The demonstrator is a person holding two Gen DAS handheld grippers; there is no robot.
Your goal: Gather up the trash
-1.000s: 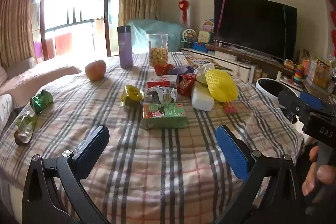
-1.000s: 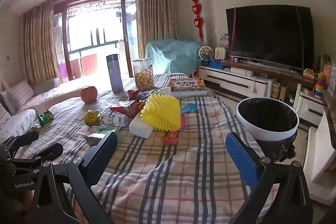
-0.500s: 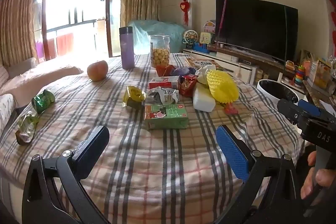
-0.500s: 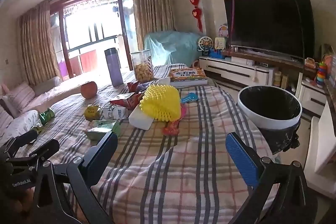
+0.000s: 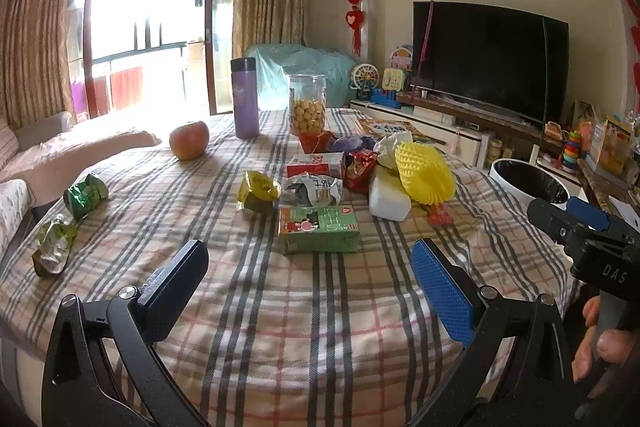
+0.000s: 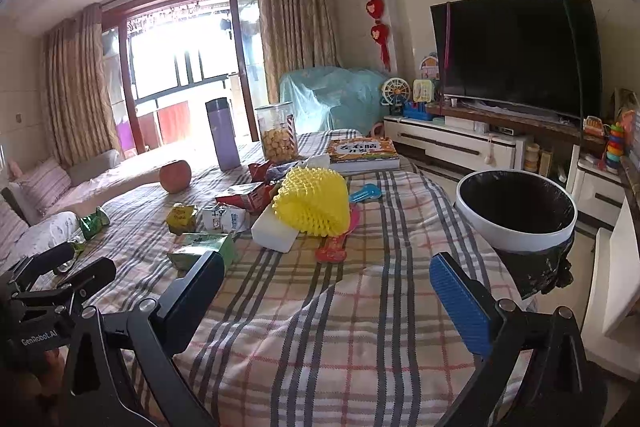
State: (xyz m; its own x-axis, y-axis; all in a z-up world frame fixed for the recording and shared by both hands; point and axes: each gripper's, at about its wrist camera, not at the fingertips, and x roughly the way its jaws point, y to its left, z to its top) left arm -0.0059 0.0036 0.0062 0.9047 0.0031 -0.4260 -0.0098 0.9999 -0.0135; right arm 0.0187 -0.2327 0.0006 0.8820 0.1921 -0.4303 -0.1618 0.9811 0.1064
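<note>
left gripper (image 5: 310, 273) agape | right gripper (image 6: 328, 287) agape | bin (image 6: 516, 233) base hidden

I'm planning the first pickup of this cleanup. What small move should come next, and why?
Probably ease the left tool forward to the green carton. Both tools are open and empty, the right tool too. The carton lies flat on the table, nearest and straight ahead of the left tool. The bin stands at the table's right edge.
</note>
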